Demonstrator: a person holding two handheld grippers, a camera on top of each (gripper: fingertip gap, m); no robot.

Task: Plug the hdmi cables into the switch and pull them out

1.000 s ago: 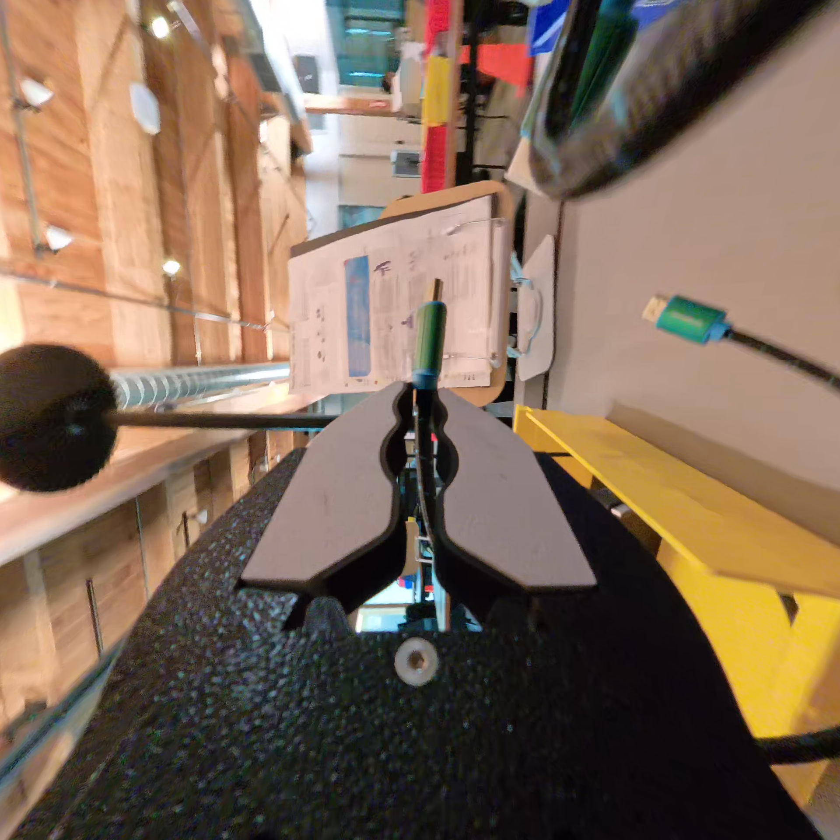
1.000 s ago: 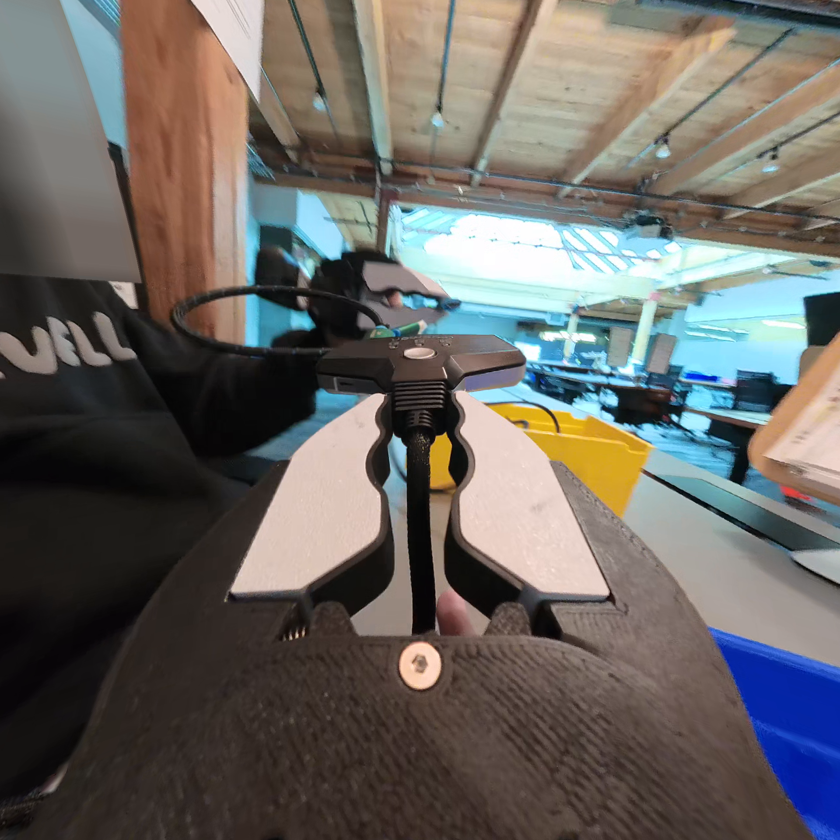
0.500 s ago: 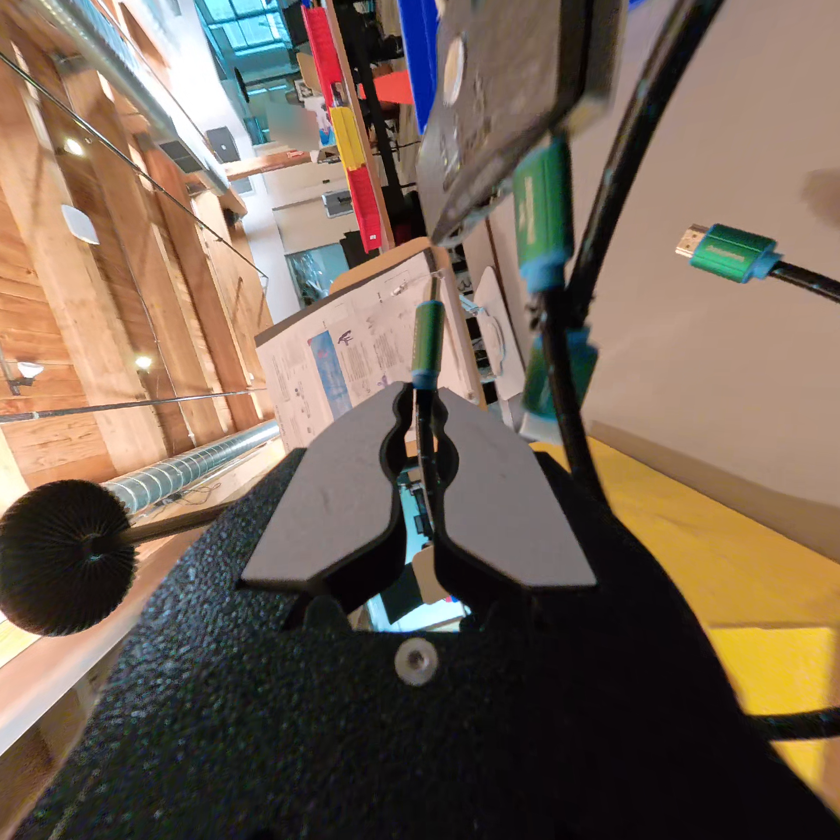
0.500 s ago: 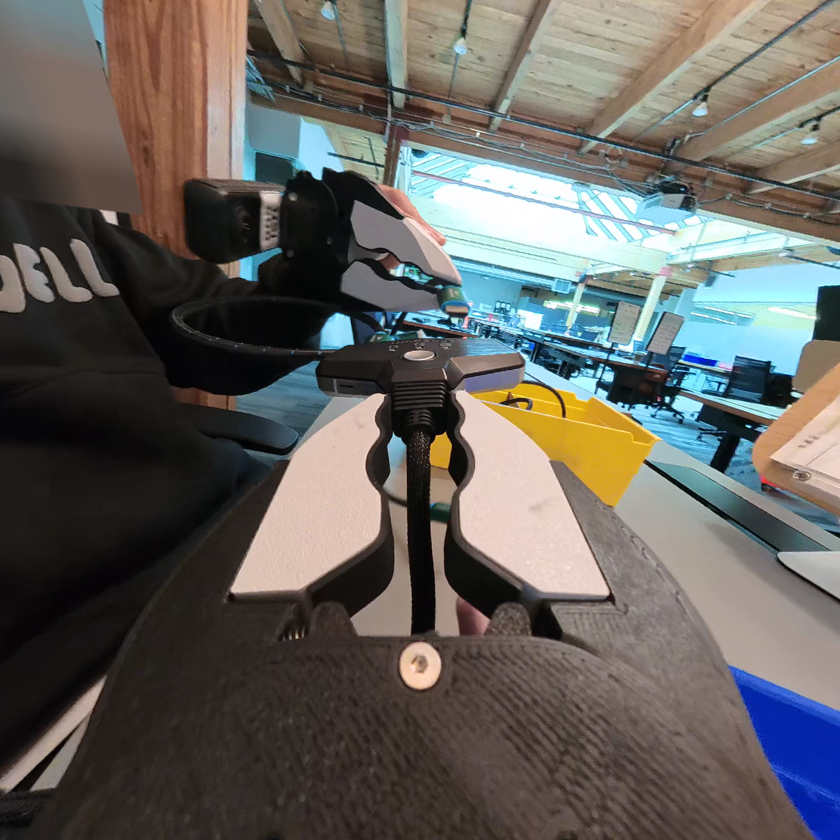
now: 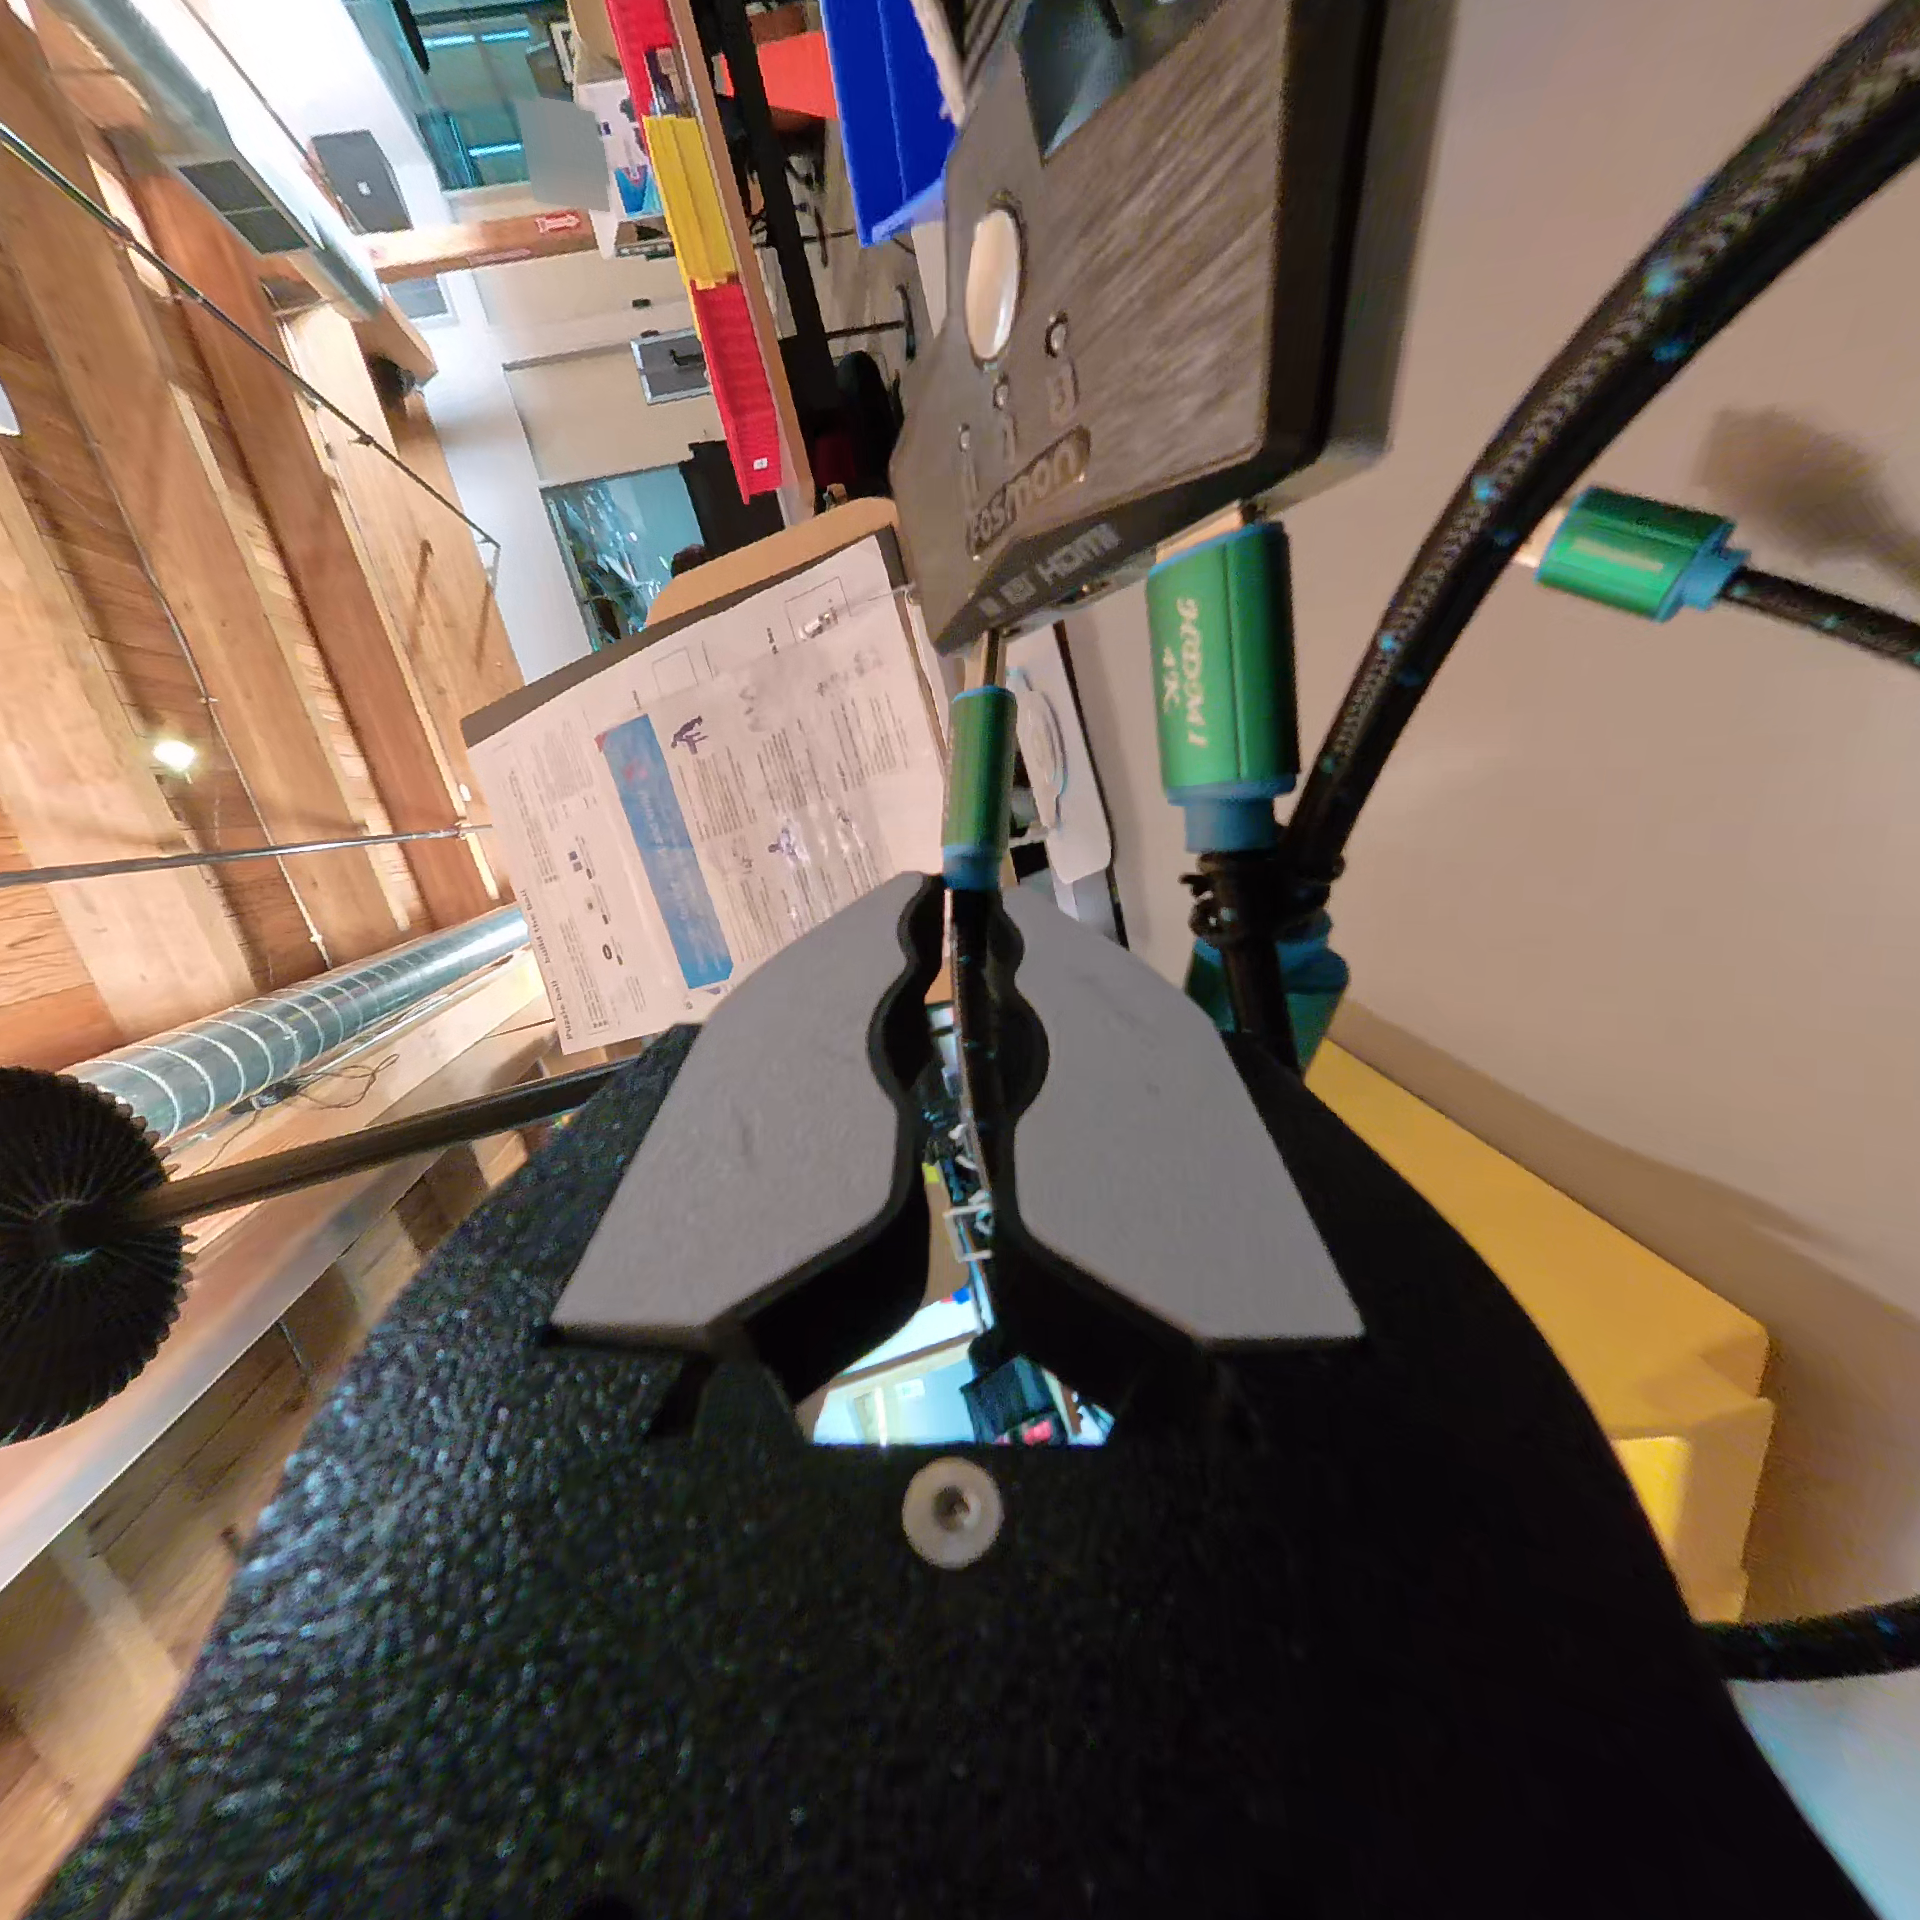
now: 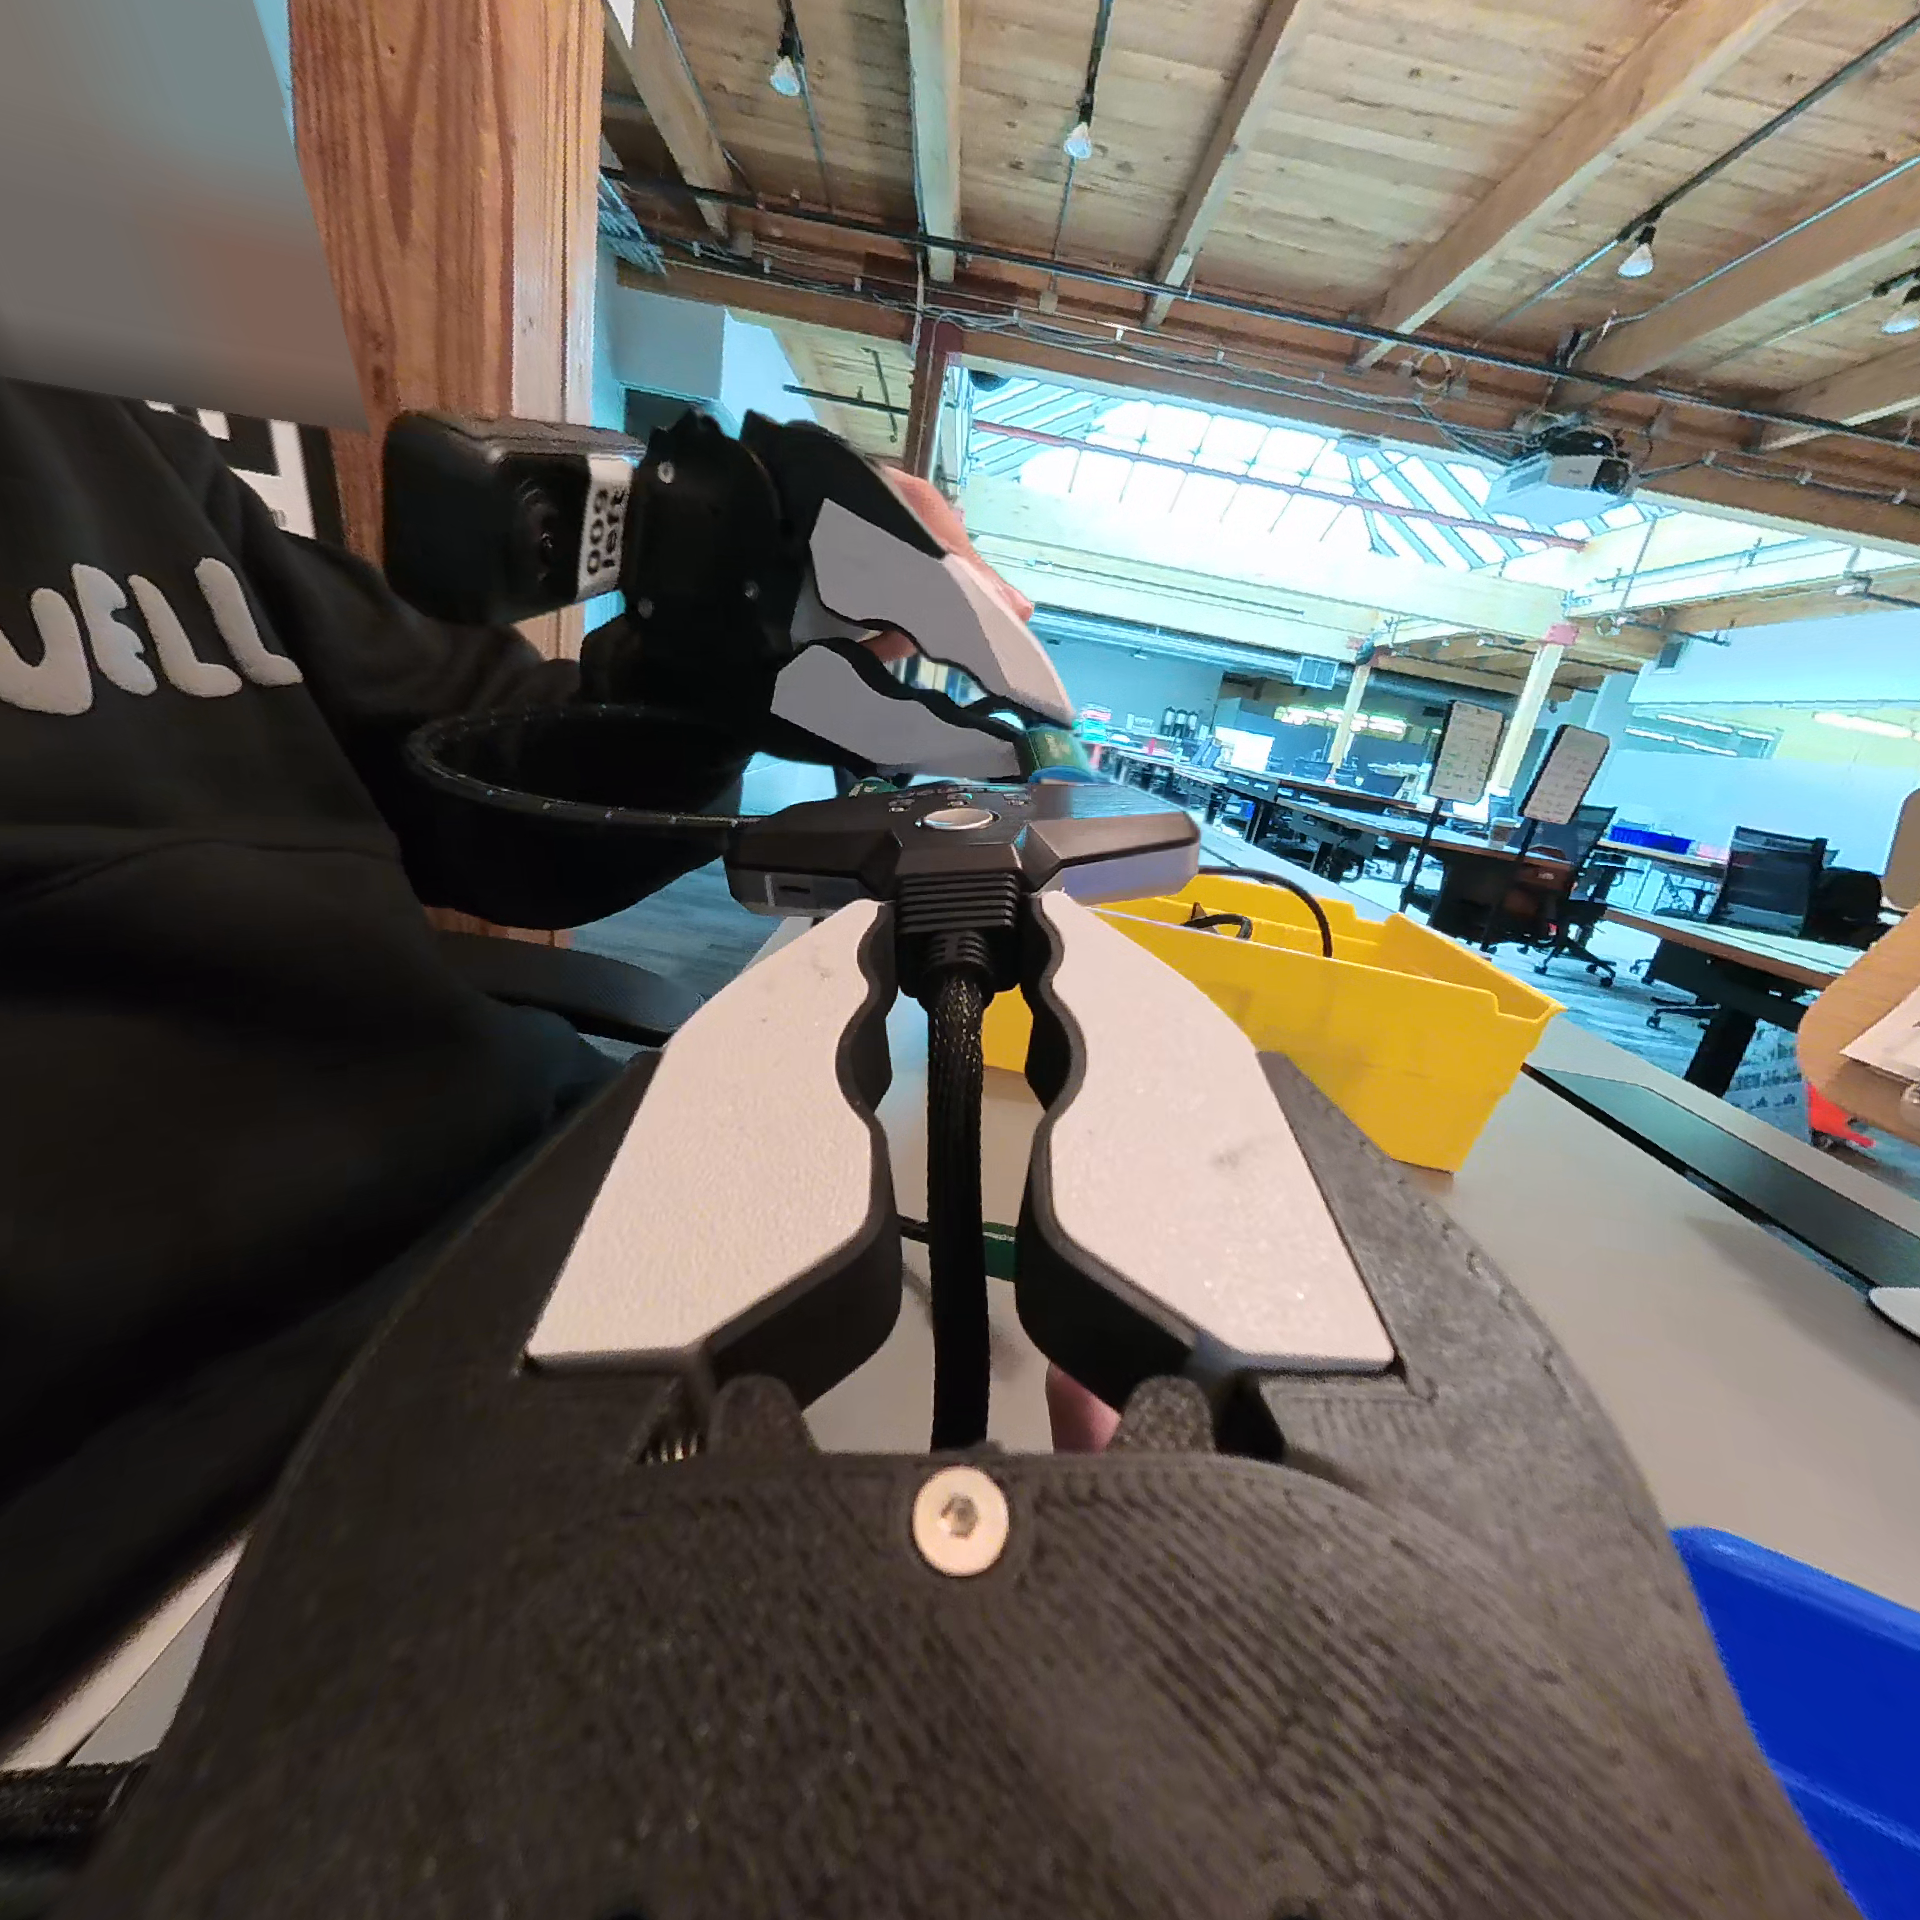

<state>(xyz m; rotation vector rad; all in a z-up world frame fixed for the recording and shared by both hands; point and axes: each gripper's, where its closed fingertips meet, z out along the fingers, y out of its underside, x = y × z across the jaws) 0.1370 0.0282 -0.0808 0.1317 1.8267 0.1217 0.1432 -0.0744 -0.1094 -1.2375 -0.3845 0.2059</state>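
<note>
Left tongs (image 5: 971,894) closed, fingers pinching a thin black cable just behind its green plug (image 5: 977,784); unit rolled sideways. Seen in right wrist view at upper left (image 6: 1039,717), tips angled down-right, a hand partly visible behind them. Right tongs (image 6: 956,914) closed around a cable's ribbed collar, held level, pointing forward; fingertip visible beneath.

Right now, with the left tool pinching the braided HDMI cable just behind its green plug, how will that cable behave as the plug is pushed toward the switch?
The green plug juts straight beyond the left tool, so that short stub probably stays stiff. The braided cable nearby holds a smooth arc, suggesting springy rather than limp. The switch, held only by its cable stub in the right tool, may twist under pressure.
</note>
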